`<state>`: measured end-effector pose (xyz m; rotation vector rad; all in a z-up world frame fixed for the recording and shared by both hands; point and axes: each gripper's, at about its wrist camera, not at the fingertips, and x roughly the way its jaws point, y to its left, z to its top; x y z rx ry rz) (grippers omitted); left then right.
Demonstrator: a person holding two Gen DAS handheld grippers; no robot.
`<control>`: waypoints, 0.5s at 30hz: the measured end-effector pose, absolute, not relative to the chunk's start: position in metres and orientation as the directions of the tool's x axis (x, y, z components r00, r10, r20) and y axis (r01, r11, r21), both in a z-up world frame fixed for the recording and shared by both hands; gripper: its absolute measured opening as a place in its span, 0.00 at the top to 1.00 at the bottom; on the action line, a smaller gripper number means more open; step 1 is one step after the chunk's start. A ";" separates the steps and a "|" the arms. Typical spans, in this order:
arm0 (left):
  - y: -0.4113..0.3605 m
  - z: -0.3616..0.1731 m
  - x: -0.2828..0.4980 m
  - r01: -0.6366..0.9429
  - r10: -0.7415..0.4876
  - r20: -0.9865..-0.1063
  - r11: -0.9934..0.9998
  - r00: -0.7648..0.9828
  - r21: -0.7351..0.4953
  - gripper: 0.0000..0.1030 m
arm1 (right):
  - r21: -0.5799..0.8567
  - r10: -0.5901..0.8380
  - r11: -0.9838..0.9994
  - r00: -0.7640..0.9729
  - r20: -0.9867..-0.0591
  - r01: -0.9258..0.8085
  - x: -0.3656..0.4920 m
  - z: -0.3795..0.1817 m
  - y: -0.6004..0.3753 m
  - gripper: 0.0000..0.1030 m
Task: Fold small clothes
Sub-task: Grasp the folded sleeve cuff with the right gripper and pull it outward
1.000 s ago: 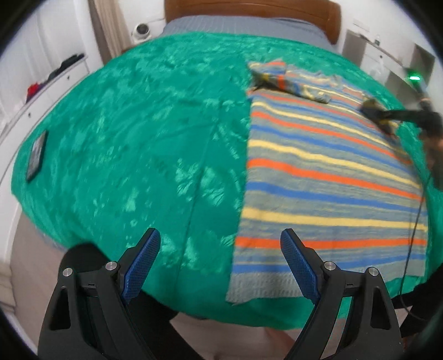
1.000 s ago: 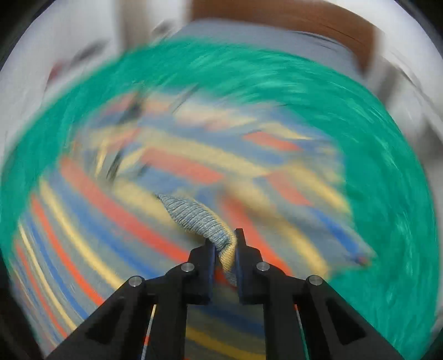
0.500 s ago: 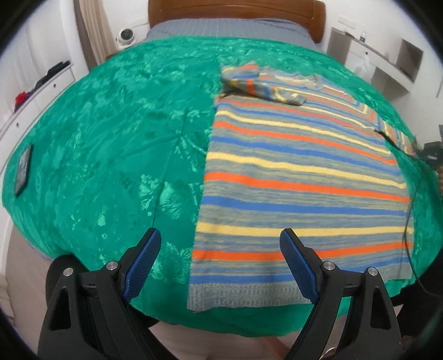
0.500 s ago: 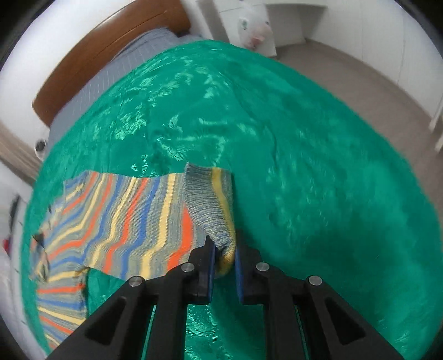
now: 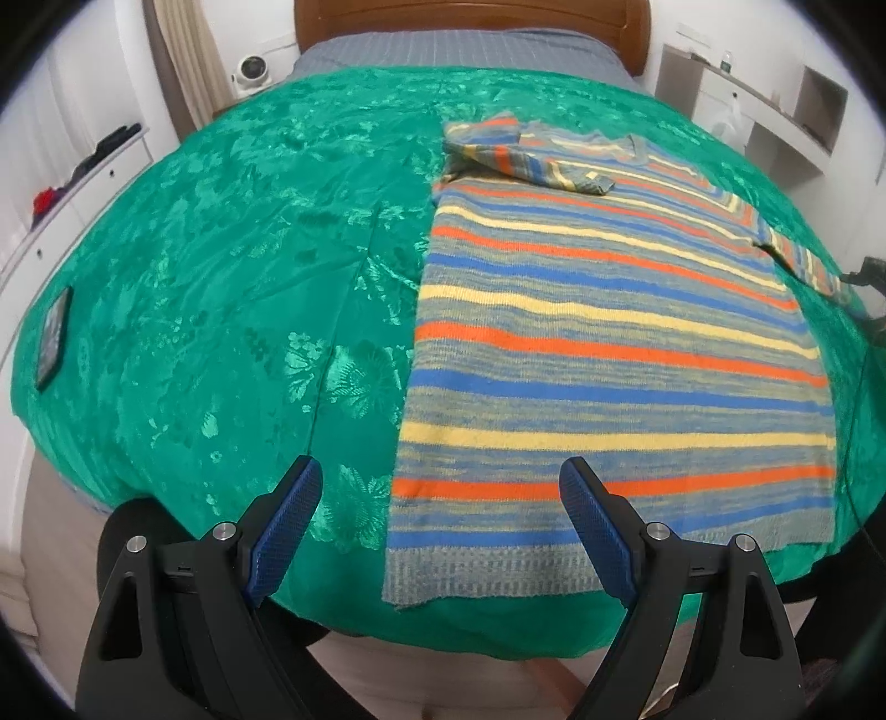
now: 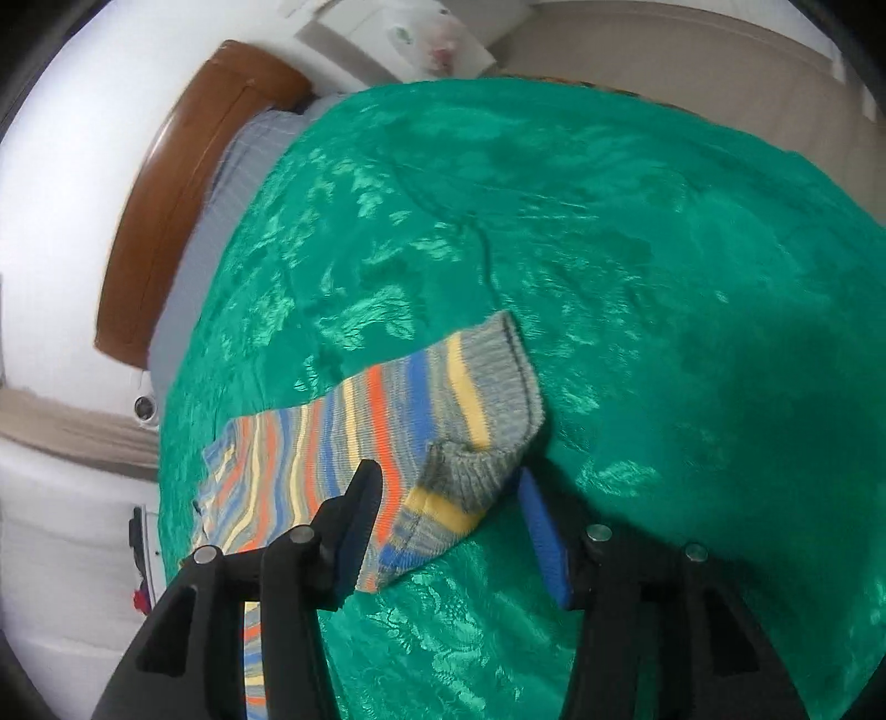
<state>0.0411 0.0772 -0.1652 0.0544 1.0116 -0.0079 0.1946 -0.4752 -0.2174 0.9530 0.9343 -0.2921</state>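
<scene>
A striped knitted sweater [image 5: 609, 343] in grey, orange, blue and yellow bands is seen spread flat on the glossy green floral bedspread [image 5: 221, 288], with its ribbed hem at the near edge of the bed and its neck toward the brown wooden headboard [image 5: 470, 16]; its one sleeve [image 5: 531, 160] is seen folded across the chest near the neck, while the other sleeve [image 6: 387, 421] is laid straight out sideways from the body onto the bedspread; the left claw [image 5: 440, 531] is held with its blue-padded fingers [image 5: 288, 520] wide apart above the hem, nothing being gripped between them; the right claw [image 6: 448, 526] is seen with its fingers apart on either side of the grey ribbed cuff [image 6: 487, 437] of the outstretched sleeve, the cuff lying crumpled on the bedspread between them; whether the cuff is touched by either finger cannot be told; a dark flat phone-like slab [image 5: 52, 338] is seen far to the side of the sweater, at the bedspread's edge; a small white round camera [image 5: 252, 72] is placed beside the headboard.
</scene>
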 end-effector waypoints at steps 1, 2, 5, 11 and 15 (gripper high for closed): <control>0.077 -0.165 0.041 0.032 0.024 -0.846 0.998 0.532 0.049 0.14 | 0.506 0.120 0.607 0.559 -0.821 0.613 0.194 -0.209 -0.472 0.50; 0.077 -0.166 0.042 0.031 0.027 -0.846 0.998 0.532 0.052 0.14 | 0.425 0.050 0.659 0.527 -0.848 0.621 0.196 -0.198 -0.467 0.50; 0.078 -0.170 0.043 0.025 0.022 -0.852 0.999 0.523 0.041 0.14 | 0.253 -0.100 0.797 0.532 -0.841 0.549 0.206 -0.162 -0.444 0.50; 0.067 -0.173 0.046 0.055 0.016 -0.853 0.997 0.522 0.053 0.14 | 0.412 0.241 0.851 0.455 -0.857 0.326 0.276 -0.179 -0.406 0.51; 0.070 -0.167 0.038 0.064 0.032 -0.840 0.995 0.542 0.080 0.14 | 0.196 0.126 0.887 0.188 -0.974 0.418 0.271 -0.209 -0.413 0.64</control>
